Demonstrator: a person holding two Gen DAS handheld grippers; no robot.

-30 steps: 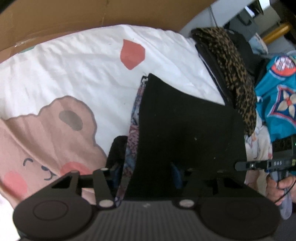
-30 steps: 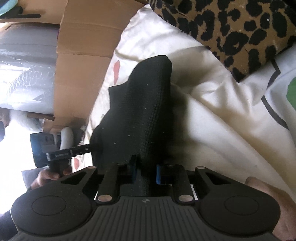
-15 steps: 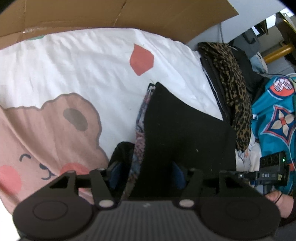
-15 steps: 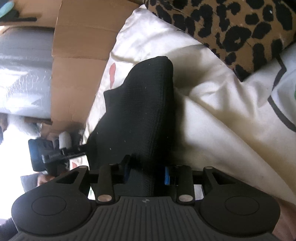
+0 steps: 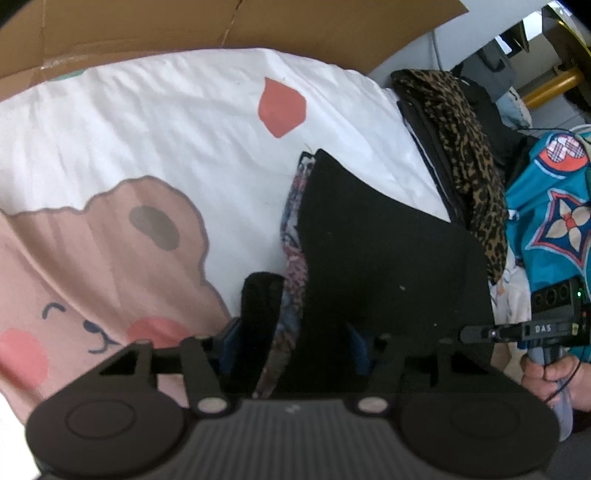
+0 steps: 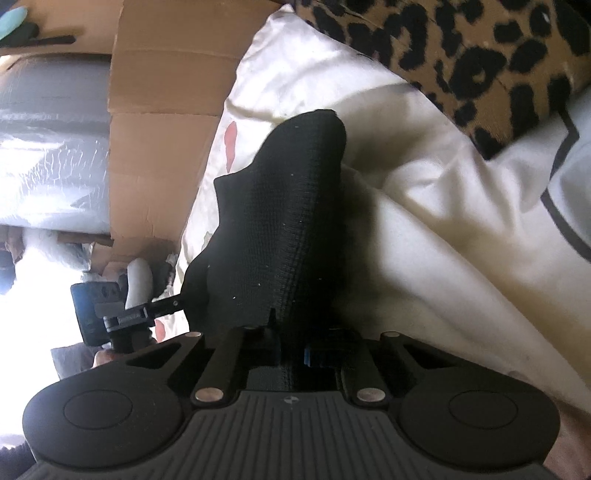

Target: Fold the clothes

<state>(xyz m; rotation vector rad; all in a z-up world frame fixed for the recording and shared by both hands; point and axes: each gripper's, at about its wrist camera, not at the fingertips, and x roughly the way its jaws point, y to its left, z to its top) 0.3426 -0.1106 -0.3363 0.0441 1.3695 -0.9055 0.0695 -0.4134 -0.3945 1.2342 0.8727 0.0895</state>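
A black garment (image 5: pixel 373 258) with a patterned inner layer (image 5: pixel 295 266) lies on a white bedsheet (image 5: pixel 155 122) printed with a pink bear. My left gripper (image 5: pixel 291 339) is open, its fingers spread around the garment's near edge. My right gripper (image 6: pixel 291 349) is shut on the black garment (image 6: pixel 280 229), which rises as a fold in front of it. The right gripper's handle and hand show at the right of the left wrist view (image 5: pixel 546 328).
A leopard-print cloth (image 5: pixel 469 158) and a teal patterned cloth (image 5: pixel 554 206) lie at the right. Cardboard (image 5: pixel 221 22) stands behind the bed. The leopard cloth (image 6: pixel 480 48) is also above the right gripper, over cream fabric (image 6: pixel 443 221).
My left gripper's fingers have spread apart around the garment's edge. My right gripper's fingers have closed tighter on the black fabric. The left view has shifted slightly.
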